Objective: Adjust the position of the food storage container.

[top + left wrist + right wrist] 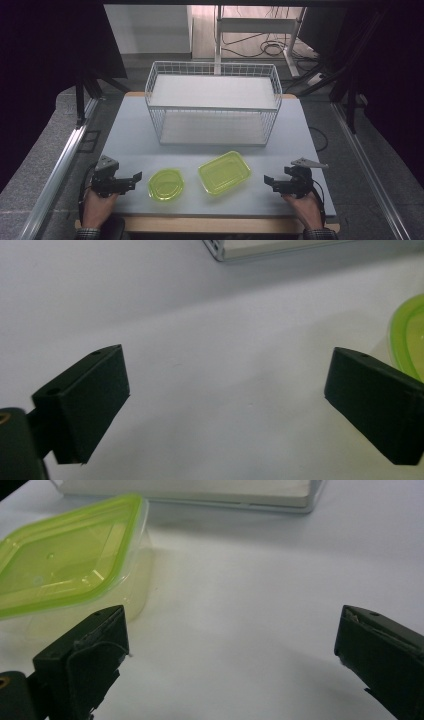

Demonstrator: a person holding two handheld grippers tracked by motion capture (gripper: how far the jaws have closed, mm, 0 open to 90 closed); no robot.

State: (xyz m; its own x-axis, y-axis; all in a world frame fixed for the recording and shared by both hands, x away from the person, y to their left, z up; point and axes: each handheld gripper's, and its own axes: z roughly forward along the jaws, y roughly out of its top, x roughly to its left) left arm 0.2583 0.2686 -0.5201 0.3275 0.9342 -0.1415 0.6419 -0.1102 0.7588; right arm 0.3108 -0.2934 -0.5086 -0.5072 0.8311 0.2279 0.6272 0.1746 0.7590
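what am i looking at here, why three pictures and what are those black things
A person sits at a grey table and holds a hand tool in each hand: the left tongs and the right tongs. The high view looks down from above. The other two come from cameras riding on each tool, so the black blocks are its own jaws. Both stand wide open, holding nothing. On the table lie a round green-lidded container, a rectangular green-lidded container and, farther back, a white wire basket.
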